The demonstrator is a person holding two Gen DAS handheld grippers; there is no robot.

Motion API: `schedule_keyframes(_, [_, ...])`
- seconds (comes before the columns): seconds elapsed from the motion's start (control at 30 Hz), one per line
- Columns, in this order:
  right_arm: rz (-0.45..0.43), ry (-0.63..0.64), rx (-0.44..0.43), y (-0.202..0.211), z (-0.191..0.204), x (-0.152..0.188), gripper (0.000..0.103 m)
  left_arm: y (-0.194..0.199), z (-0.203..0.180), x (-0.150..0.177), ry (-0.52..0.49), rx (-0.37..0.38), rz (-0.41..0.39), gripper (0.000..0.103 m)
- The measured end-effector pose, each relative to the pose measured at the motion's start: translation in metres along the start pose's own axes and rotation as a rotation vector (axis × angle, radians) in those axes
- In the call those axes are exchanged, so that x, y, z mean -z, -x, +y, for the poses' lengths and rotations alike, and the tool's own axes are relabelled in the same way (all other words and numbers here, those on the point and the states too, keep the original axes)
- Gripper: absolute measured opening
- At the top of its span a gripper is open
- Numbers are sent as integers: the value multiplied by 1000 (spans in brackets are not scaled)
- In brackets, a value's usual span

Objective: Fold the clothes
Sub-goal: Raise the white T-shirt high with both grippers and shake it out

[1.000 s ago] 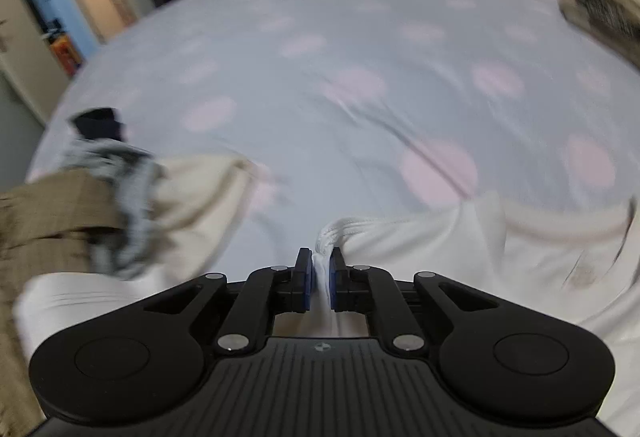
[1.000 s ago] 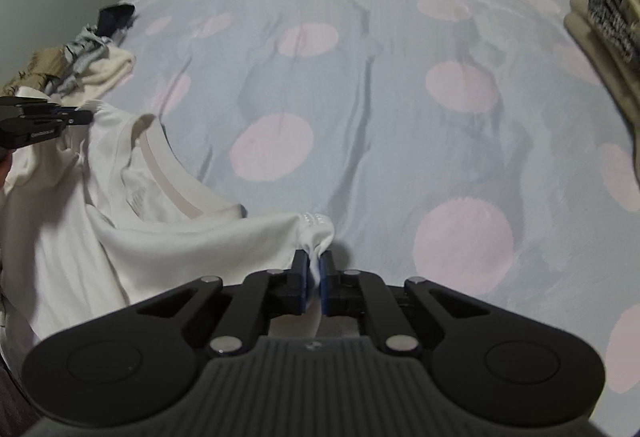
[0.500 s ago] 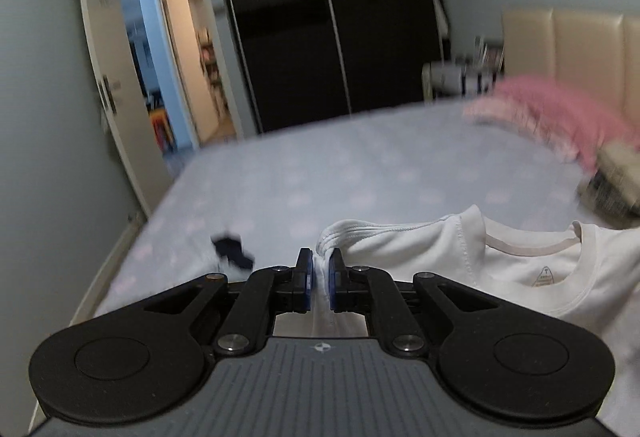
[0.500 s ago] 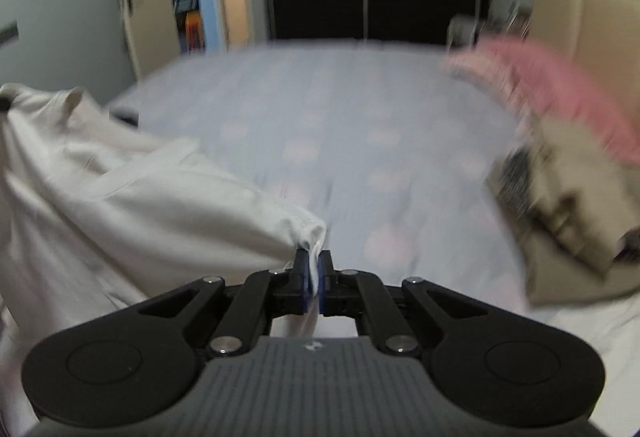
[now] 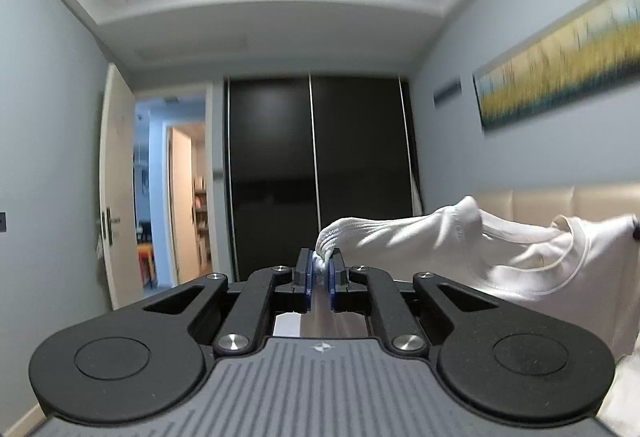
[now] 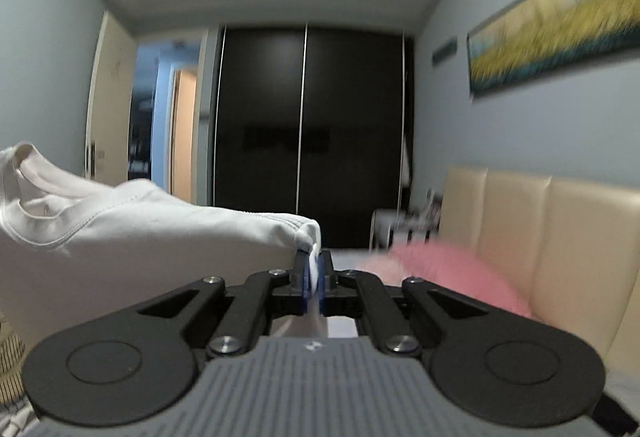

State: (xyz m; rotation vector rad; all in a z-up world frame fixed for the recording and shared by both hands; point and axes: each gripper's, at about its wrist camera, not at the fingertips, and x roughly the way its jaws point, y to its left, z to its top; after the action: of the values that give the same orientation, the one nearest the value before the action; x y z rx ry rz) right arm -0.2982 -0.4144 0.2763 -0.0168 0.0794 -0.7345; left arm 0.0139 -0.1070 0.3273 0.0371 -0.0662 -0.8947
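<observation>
The left tool (image 5: 319, 268) pinches one bunched edge of the white cotton T-shirt (image 5: 520, 261); the right tool (image 6: 314, 269) clamps the opposite edge, the fabric held raised between them.

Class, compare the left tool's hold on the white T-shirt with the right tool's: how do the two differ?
The left tool pinches a bunched wad of the white T-shirt, which trails off to its right. The right tool pinches a thinner flap of the shirt, which trails to its left. Both are shut on the same shirt, held up with its collar between them.
</observation>
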Motion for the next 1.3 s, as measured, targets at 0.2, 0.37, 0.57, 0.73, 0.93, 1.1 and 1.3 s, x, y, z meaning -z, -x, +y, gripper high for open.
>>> schedule_keyframes(0.2, [-162,20,7,76,-6,-32,5,54,0,-33,39,22,-153,6])
schedule_keyframes(0.37, [-291,11,20,134,-12,-47,5,102,-1,-48,62,56,-260,6])
schedule_keyframes(0.57, [-452,-12,38,190,-10,-62,5,140,-3,-61,75,90,-346,6])
schedule_keyframes(0.73, [-487,-45,18,190,-8,-70,5,125,2,-63,73,79,-330,6])
schedule_keyframes(0.93, [-322,-87,-25,128,-7,-48,5,55,14,-23,68,35,-145,5])
schedule_keyframes(1.1, [-90,-132,-42,41,2,-1,5,-10,27,37,66,-10,62,5])
schedule_keyframes(1.3, [164,-108,-40,-65,24,74,5,-90,32,130,72,-85,318,5])
